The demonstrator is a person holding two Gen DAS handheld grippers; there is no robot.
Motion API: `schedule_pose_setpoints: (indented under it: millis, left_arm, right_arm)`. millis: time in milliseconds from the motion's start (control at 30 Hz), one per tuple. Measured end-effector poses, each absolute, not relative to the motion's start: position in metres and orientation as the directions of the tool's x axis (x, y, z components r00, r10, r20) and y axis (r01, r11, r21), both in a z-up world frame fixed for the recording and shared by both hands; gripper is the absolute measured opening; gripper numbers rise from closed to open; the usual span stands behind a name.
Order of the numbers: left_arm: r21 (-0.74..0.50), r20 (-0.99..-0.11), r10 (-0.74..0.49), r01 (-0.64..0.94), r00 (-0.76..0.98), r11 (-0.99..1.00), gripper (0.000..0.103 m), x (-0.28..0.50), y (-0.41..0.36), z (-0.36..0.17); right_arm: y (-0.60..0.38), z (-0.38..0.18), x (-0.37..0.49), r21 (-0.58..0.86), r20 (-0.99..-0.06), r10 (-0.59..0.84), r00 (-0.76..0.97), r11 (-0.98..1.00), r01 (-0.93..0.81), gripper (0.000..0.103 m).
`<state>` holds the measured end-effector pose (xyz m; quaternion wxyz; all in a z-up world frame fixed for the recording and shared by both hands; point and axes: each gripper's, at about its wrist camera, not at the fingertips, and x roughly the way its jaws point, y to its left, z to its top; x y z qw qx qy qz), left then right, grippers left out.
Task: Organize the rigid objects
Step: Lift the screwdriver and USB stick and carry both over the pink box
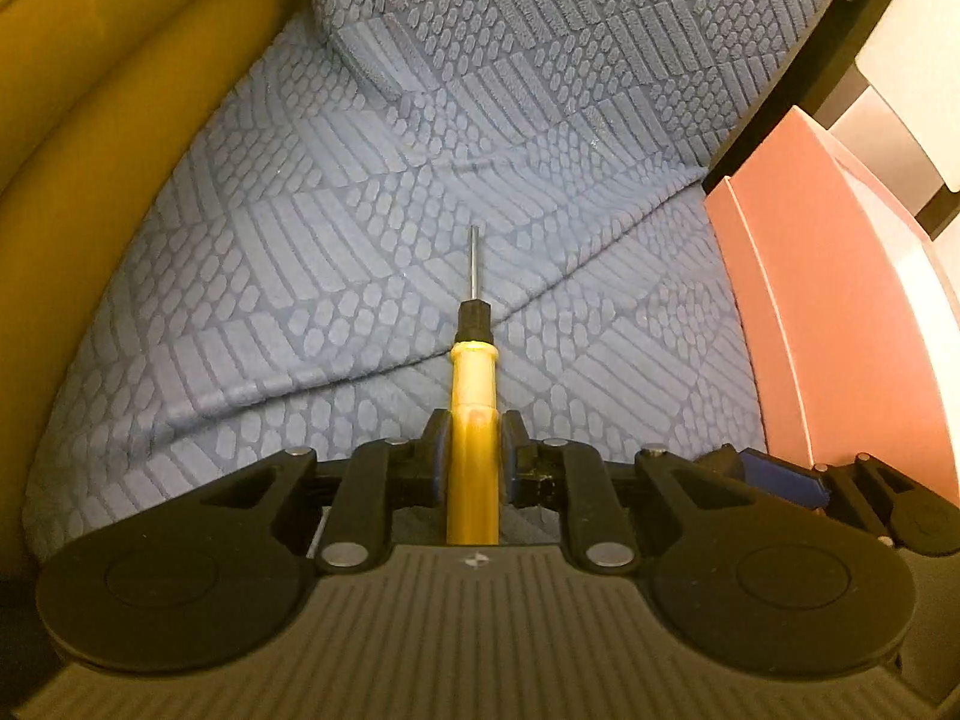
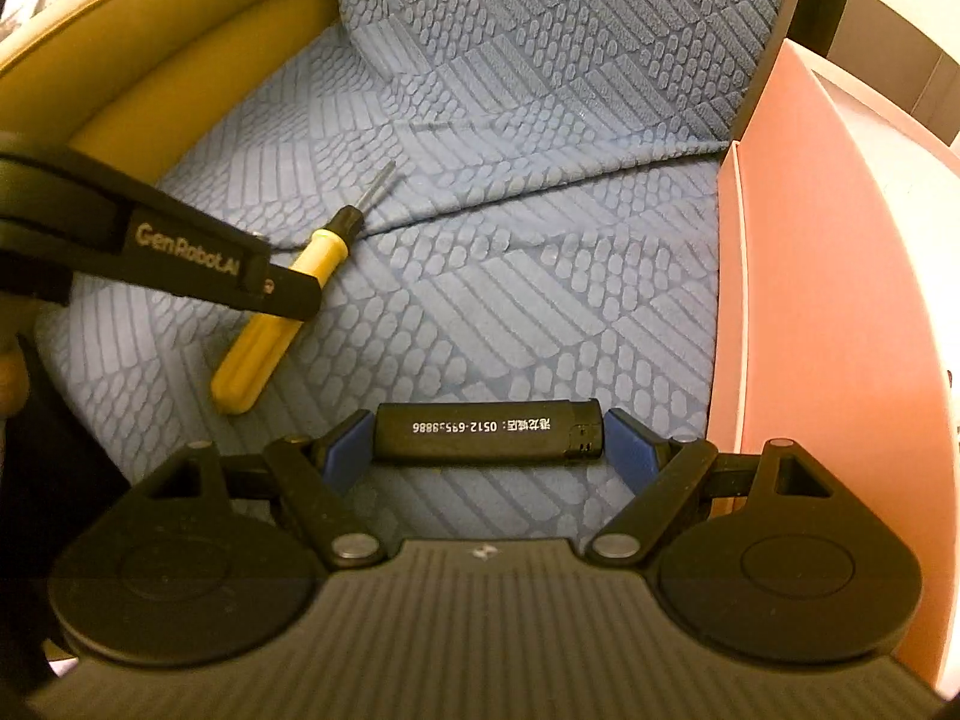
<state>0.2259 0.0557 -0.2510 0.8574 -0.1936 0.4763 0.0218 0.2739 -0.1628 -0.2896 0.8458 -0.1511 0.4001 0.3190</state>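
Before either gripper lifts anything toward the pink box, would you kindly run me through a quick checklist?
1. Left gripper shut on the yellow screwdriver handle: ok.
2. Screwdriver lifted off the blue patterned cloth: cannot tell.
3. Right gripper clamping the black lighter end to end: cannot tell; the blue pads sit at its ends.
4. Pink box close on the right: ok.
5. Box interior free: cannot tell.

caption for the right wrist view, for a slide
Right gripper spans a black lighter end to end on blue textured fabric, pink box alongside.
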Motion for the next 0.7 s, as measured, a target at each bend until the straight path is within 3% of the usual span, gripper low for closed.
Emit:
schedule_pose_setpoints:
  millis: [300, 367, 533, 600, 700]
  left_arm:
    - [-0.293, -0.809, -0.145, -0.179, 0.569, 0.939, 0.046, 0.241, 0.050, -0.253]
    - [-0.273, -0.808, -0.136, -0.159, 0.574, 0.949, 0.046, 0.244, 0.048, -0.254]
    - [-0.218, -0.807, -0.099, -0.139, 0.582, 0.966, 0.043, 0.245, 0.043, -0.255]
    - [-0.170, -0.811, -0.062, -0.133, 0.582, 0.976, 0.025, 0.245, 0.038, -0.255]
    - [-0.138, -0.816, -0.036, -0.134, 0.577, 0.981, 0.019, 0.245, 0.037, -0.255]
  right_arm:
    - [-0.162, -0.288, 0.281, 0.010, -0.754, 0.427, 0.499, 0.767, -0.641, 0.085]
    - [-0.161, -0.288, 0.284, 0.011, -0.755, 0.426, 0.499, 0.769, -0.639, 0.085]
    - [-0.159, -0.290, 0.286, 0.013, -0.756, 0.426, 0.497, 0.769, -0.640, 0.085]
    - [-0.159, -0.290, 0.288, 0.013, -0.754, 0.430, 0.497, 0.766, -0.642, 0.085]
    - [-0.158, -0.290, 0.289, 0.023, -0.754, 0.436, 0.492, 0.765, -0.643, 0.085]
